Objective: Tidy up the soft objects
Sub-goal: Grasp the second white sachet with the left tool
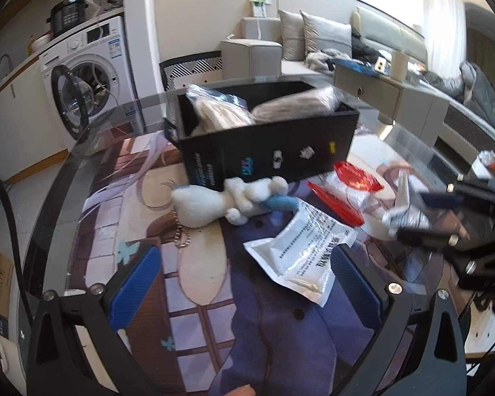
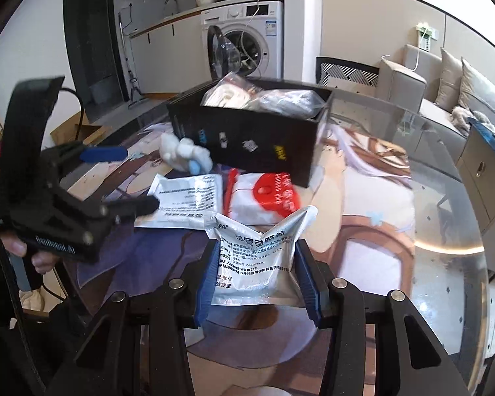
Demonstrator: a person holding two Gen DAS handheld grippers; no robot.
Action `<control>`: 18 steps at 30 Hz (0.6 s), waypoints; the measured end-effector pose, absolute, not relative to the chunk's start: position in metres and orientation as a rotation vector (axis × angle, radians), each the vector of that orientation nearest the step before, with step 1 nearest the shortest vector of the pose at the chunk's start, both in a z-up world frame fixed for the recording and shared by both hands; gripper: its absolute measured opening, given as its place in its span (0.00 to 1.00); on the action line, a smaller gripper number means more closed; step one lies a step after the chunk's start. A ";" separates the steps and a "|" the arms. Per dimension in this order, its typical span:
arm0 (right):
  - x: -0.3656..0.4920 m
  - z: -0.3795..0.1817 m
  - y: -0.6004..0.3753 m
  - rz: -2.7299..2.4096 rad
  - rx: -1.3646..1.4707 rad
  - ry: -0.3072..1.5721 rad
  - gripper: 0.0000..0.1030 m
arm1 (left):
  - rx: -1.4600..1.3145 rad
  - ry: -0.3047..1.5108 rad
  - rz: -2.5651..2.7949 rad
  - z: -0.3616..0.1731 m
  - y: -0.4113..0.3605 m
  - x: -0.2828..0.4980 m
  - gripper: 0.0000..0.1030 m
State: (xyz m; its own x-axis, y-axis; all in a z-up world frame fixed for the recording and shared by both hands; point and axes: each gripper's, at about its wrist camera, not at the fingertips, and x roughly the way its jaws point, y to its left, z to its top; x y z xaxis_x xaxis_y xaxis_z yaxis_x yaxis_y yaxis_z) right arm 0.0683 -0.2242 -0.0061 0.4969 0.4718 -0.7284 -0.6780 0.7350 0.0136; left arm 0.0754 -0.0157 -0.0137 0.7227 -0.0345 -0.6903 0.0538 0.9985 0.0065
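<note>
Holding a silver foil pouch (image 2: 257,264) between its blue pads, our right gripper (image 2: 258,280) was closed on the pouch's two sides, so that the foil stood crumpled and lifted above the printed table mat (image 2: 363,204). Our left gripper (image 1: 246,283) was wide open above the same mat and had nothing between its fingers.

Just beyond it we saw a flat white sachet (image 1: 302,247) lying on the mat, and beside that a red and white packet (image 1: 346,188). A little further lay a white plush toy (image 1: 227,199) with a blue part and a small metal chain (image 1: 181,231); the toy touched the front wall of the black box (image 1: 270,151).

This box stood on the mat near the far side of the glass table (image 2: 445,217). Inside it we counted two clear plastic bags (image 2: 264,97) with soft pale contents, which rose above the rim. What exactly was in the bags we could not tell.
</note>
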 end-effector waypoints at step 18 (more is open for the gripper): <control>0.077 -0.001 -0.238 0.682 -0.268 0.777 0.44 | 0.118 0.874 -0.220 -0.025 -0.051 0.104 0.76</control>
